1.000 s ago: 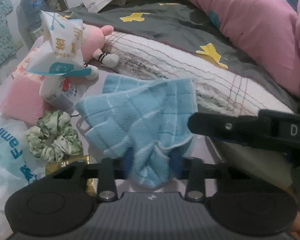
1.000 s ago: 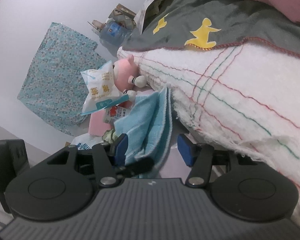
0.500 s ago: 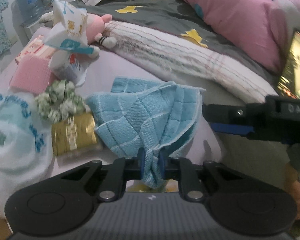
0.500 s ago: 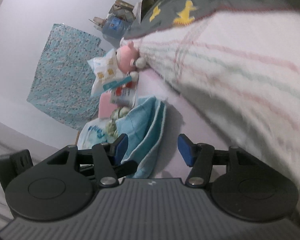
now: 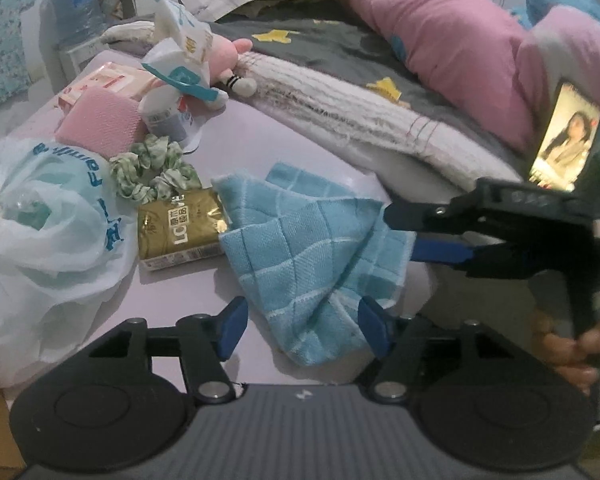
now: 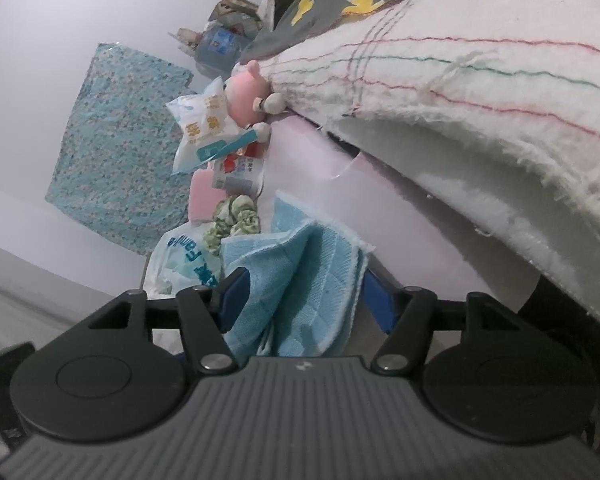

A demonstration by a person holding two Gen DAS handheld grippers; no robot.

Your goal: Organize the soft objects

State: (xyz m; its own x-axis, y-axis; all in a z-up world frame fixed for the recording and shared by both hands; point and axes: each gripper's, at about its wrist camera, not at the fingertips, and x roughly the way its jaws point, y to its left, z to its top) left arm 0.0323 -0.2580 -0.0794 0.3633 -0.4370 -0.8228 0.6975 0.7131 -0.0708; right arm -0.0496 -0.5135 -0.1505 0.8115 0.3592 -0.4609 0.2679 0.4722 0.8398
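Observation:
A light blue checked towel (image 5: 312,256) lies crumpled on the lilac sheet (image 5: 260,140). My left gripper (image 5: 303,329) straddles its near corner. Its jaws are opening and the blue pads (image 5: 232,328) stand clear of the cloth. From the right, my right gripper (image 5: 404,232) reaches in at the towel's right edge. In the right wrist view the towel (image 6: 300,280) bunches up between the right gripper's (image 6: 306,302) fingers. Those jaws are opening too, with no firm pinch visible. A green scrunchie (image 5: 152,172) and a pink plush toy (image 5: 224,56) lie to the left.
A white plastic bag (image 5: 40,240), a gold packet (image 5: 180,232), a pink pad (image 5: 100,128) and a tissue pack (image 5: 180,52) crowd the left. A white blanket (image 5: 360,120), a grey quilt (image 5: 320,48) and a pink pillow (image 5: 440,40) fill the back. A lit phone (image 5: 566,138) stands right.
My left gripper was shut on the towel's corner and has now let it go, jaws apart, after pulling back. The towel has sunk onto the sheet. The right jaws stand slightly wider.

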